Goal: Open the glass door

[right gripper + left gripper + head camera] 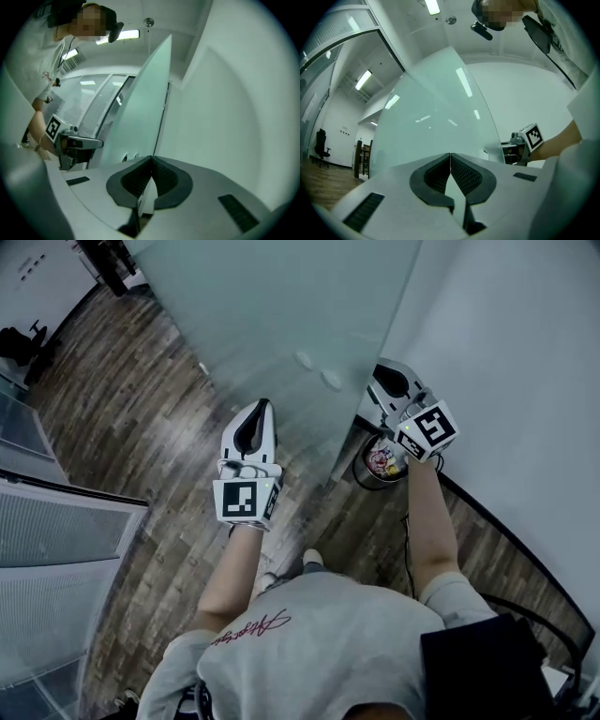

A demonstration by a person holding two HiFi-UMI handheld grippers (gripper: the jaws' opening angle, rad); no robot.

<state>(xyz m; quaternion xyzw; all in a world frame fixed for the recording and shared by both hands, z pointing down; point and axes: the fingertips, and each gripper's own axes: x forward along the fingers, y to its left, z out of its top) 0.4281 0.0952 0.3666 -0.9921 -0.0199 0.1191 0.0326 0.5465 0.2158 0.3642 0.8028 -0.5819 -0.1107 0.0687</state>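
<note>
The frosted glass door (pixel 272 306) stands swung open, its free edge running down between my two hands. Two round fittings (pixel 317 371) sit on its face. My left gripper (pixel 261 409) points at the glass face, shut with nothing in it; in the left gripper view its jaws (pixel 450 154) meet in front of the pane (pixel 436 126). My right gripper (pixel 381 367) is past the door's edge, beside the white wall, also shut and empty. In the right gripper view its jaws (pixel 151 159) are closed, with the door (pixel 140 112) to the left.
A curved white wall (pixel 525 352) runs along the right, with a small waste bin (pixel 382 460) and a black cable at its foot. Glass partitions with blinds (pixel 56 549) stand at the left. An office chair (pixel 23 343) stands far left on the wood floor (pixel 131 418).
</note>
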